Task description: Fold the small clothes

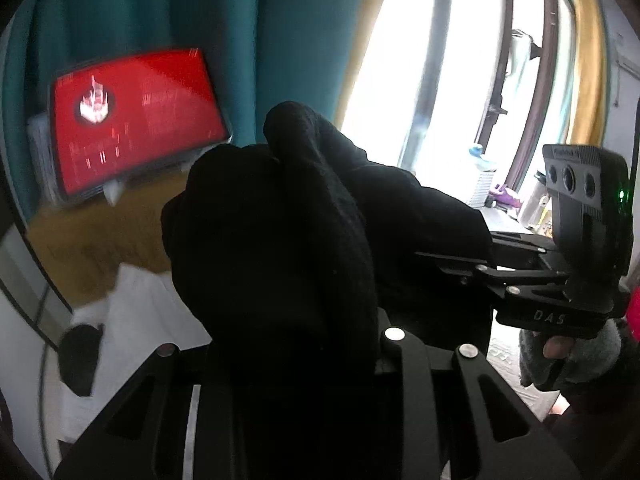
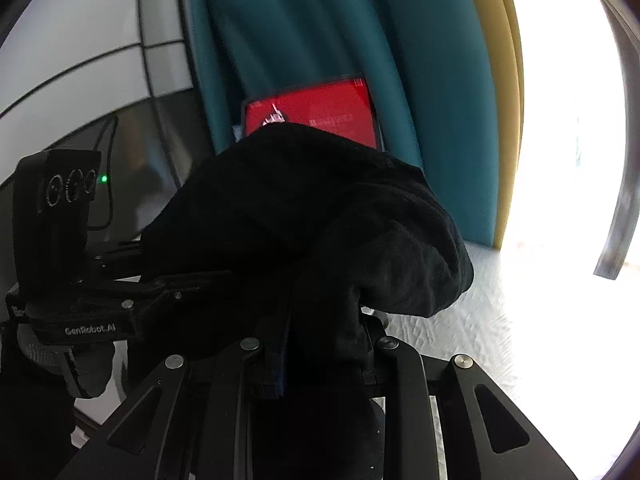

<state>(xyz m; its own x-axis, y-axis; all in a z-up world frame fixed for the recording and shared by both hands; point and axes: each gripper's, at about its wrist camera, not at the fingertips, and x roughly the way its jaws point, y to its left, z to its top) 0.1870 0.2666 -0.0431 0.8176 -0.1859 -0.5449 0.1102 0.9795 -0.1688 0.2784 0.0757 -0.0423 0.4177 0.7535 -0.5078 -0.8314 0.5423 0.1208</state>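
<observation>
A small black garment (image 1: 280, 232) is bunched over my left gripper (image 1: 296, 320), which is shut on it; the fingertips are hidden under the cloth. The same black garment (image 2: 320, 220) hangs over my right gripper (image 2: 320, 344), also shut on it, with the cloth pinched between the jaws. Both grippers hold the garment up in the air, stretched between them. The right gripper's body (image 1: 560, 280) shows at the right of the left wrist view, and the left gripper's body (image 2: 80, 280) at the left of the right wrist view.
A red tablet screen (image 1: 136, 120) leans against a teal curtain (image 1: 160, 8). Below lie a wooden tabletop (image 1: 100, 240), a white cloth (image 1: 140, 312) and a small dark item (image 1: 80, 356). A bright window (image 2: 568, 120) is at the right. A grey textured surface (image 2: 500, 300) lies below.
</observation>
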